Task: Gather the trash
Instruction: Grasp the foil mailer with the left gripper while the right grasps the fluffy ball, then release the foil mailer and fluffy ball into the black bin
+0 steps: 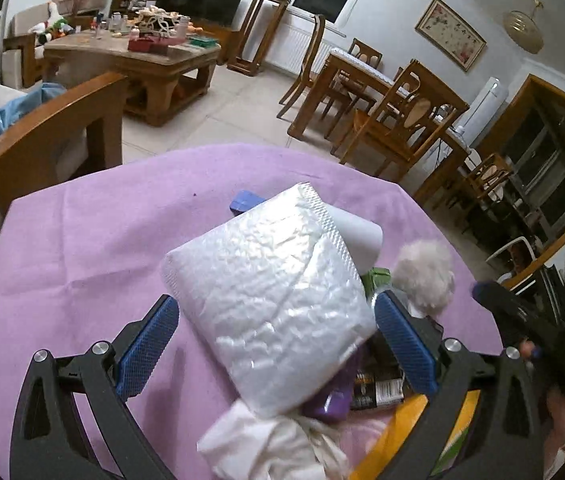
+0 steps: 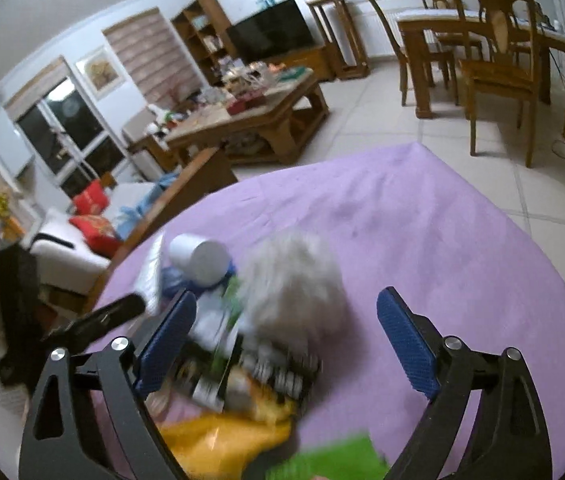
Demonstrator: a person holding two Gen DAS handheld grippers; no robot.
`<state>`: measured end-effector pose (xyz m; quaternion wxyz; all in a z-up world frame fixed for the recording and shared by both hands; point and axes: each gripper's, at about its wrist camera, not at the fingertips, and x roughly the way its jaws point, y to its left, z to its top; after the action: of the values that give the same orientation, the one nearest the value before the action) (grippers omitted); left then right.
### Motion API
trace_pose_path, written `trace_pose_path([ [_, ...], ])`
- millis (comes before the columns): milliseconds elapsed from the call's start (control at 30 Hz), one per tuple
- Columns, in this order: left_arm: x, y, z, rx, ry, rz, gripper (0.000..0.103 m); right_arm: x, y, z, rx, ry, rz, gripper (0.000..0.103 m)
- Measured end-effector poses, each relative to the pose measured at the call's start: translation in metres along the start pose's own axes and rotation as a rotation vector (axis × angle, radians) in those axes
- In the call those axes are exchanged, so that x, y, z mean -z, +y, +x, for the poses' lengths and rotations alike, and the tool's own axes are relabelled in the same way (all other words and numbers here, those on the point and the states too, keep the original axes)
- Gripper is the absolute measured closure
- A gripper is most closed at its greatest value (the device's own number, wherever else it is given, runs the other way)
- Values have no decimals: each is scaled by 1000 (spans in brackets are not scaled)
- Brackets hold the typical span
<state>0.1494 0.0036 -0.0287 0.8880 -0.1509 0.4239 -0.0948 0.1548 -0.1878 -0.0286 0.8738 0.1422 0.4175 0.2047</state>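
Most of the trash is heaped together on your purple cloth (image 1: 82, 240), none bagged yet. The white padded mailer (image 1: 270, 300) tops the heap, between your spread left gripper (image 1: 276, 344). Your right gripper (image 2: 286, 344) gapes around the fluffy ball (image 2: 290, 280) beside it.

Lilac tablecloth (image 1: 82, 232), white crinkled packet (image 1: 274, 300), yellow wrapper (image 2: 222, 440).

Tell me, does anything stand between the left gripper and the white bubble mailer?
Nothing visible does. The white padded bubble mailer already lies between the open blue fingers of the left gripper, on top of the trash pile.
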Motion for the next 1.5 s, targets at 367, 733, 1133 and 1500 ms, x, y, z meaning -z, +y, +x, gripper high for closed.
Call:
trace_pose_path([
  [367, 15, -4, 2, -34, -20, 112, 38, -3, -4, 55, -23, 70, 11, 58],
  [733, 17, 4, -35, 115, -142, 31, 44, 21, -14, -4, -135, -120, 33, 61],
  [1133, 48, -64, -81, 237, -149, 169, 44, 73, -63, -133, -183, -304, 88, 61],
  [1500, 88, -196, -72, 462, -92, 328, 44, 139, -143, -257, -63, -425, 130, 61],
])
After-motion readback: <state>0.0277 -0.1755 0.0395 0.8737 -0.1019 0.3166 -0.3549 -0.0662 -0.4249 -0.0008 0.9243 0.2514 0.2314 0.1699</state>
